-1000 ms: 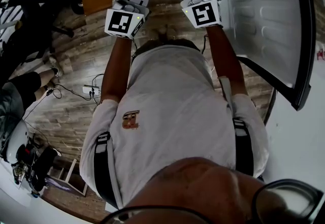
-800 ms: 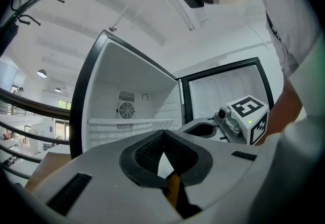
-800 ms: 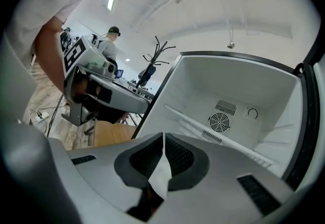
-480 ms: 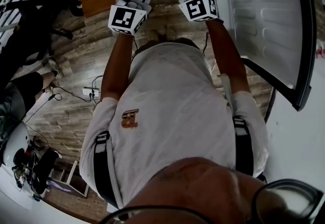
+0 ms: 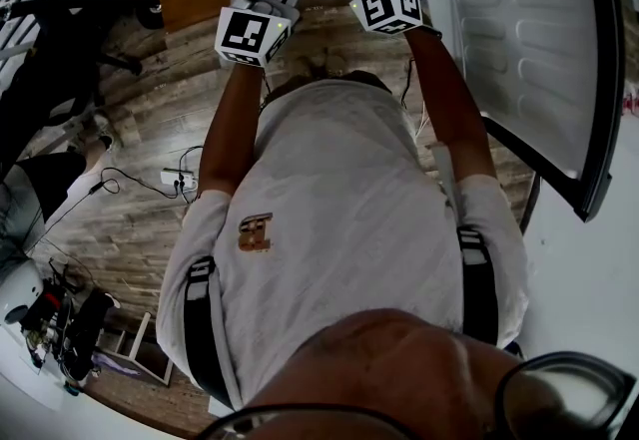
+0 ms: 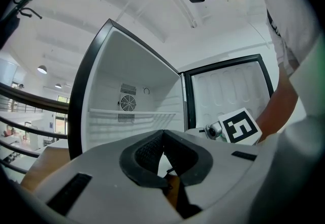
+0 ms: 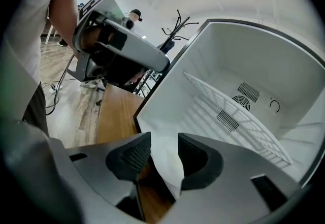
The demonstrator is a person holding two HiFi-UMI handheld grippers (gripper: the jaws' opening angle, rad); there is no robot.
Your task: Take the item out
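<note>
The fridge (image 6: pixel 132 111) stands open in front of me, its door (image 5: pixel 519 39) swung out to the right. Inside I see only a white wire shelf (image 7: pixel 228 111) and fan vents on the back wall; no item shows in any view. My left gripper (image 6: pixel 163 139) points at the opening with its pads together and nothing between them. My right gripper (image 7: pixel 165 156) is at the fridge's lower front edge. Its jaws are opening, with a bare gap between the pads. In the head view both grippers are raised side by side, their marker cubes (image 5: pixel 384 4) facing me.
A wooden top (image 7: pixel 114 111) adjoins the fridge's left side. A power strip with cables (image 5: pixel 180 177) lies on the plank floor. Someone sits at the far left (image 5: pixel 40 189). A coat stand (image 7: pixel 175 27) rises behind the left gripper.
Both grippers have moved forward toward the fridge, the right one farther, with its cube turning. The seated person at the left has shifted a little.
</note>
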